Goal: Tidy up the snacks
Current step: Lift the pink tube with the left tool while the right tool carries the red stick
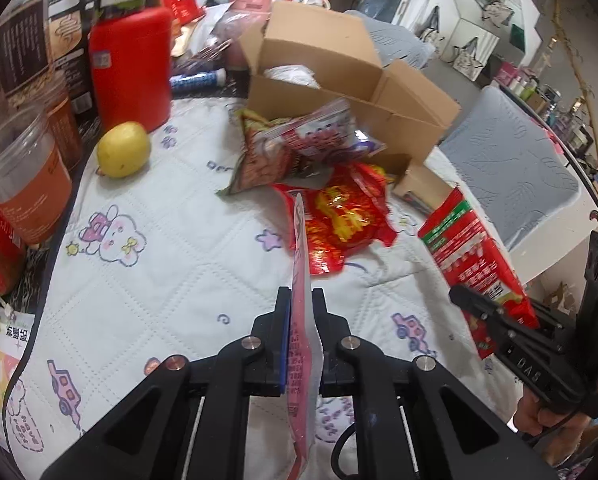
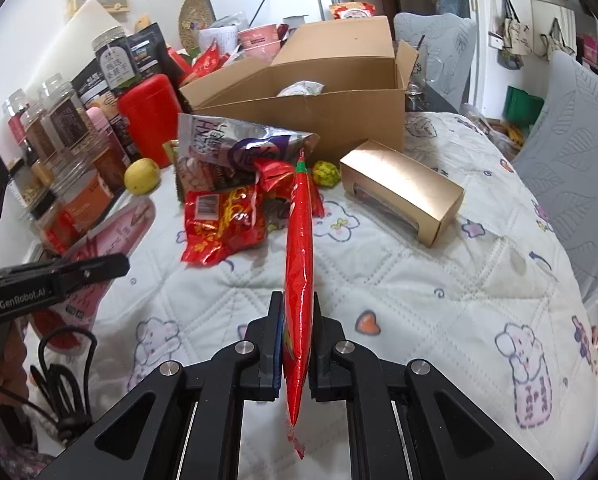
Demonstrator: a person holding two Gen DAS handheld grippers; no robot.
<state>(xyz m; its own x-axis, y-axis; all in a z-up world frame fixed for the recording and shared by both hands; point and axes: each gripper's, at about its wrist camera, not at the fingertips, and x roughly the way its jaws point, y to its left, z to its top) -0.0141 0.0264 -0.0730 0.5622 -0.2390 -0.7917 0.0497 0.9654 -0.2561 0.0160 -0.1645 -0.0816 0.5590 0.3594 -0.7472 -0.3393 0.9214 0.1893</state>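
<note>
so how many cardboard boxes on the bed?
2: open brown box at the back, small gold box in front of it, to the right. More may be hidden in clutter.

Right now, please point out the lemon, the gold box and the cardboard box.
lemon (image 1: 123,149), left wrist view, middle of its yellow skin
gold box (image 2: 403,182), right wrist view, its top face
cardboard box (image 2: 319,120), right wrist view, its front wall

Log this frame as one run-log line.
left claw: shut on pink packet | right claw: shut on red packet | cardboard box: open | loose packets beside box
</note>
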